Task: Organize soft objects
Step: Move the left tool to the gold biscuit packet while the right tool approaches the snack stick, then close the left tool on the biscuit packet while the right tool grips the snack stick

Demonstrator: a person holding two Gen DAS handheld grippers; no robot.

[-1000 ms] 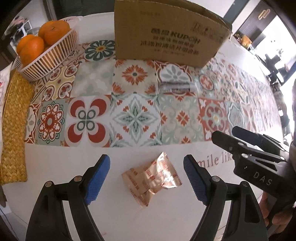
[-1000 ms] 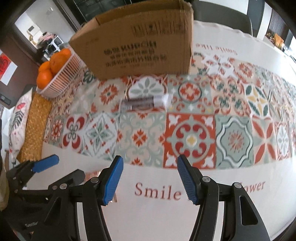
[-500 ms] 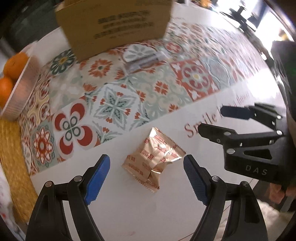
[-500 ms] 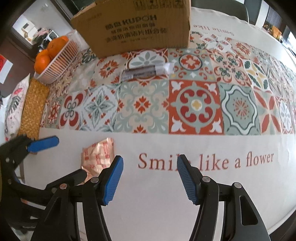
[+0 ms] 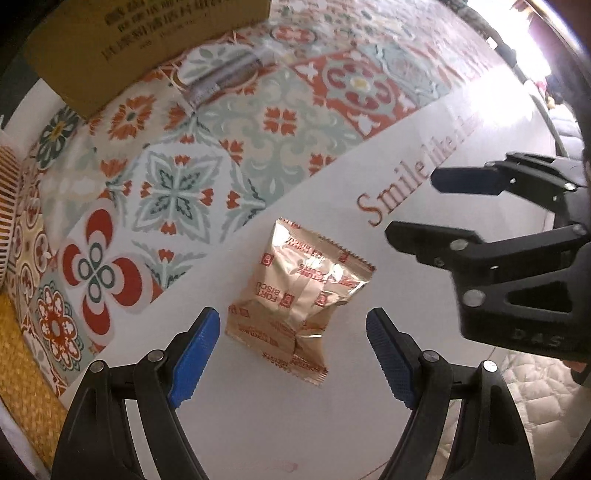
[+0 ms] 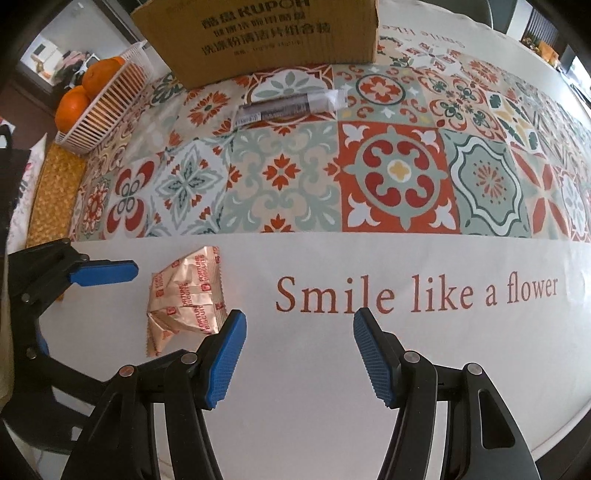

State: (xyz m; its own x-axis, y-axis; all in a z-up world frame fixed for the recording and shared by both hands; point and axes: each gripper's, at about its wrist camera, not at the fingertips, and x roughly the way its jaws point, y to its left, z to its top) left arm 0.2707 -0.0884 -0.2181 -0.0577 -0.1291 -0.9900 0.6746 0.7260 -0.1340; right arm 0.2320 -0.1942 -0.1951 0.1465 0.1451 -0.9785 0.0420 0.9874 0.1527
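Left tool (image 5: 293,354) apart over gold packet (image 5: 299,295), right tool (image 6: 299,354) apart, box (image 6: 258,37) top cropped

**Foil, card, wicker and ribbed plastic**

The snack packet (image 5: 299,291) is crinkled, shiny gold foil printed in red. A smooth, faintly glossy printed cloth (image 6: 369,369) covers the tabletop. The cardboard box (image 6: 258,33) at the far edge is matt brown card. The basket (image 6: 107,107) looks like white slatted plastic, beside a coarse woven straw mat (image 6: 55,195). Both grippers' jaws carry blue ribbed pads (image 6: 225,358) on matt black plastic arms with metal rivets. A clear glossy wrapper (image 6: 288,105) lies near the box.
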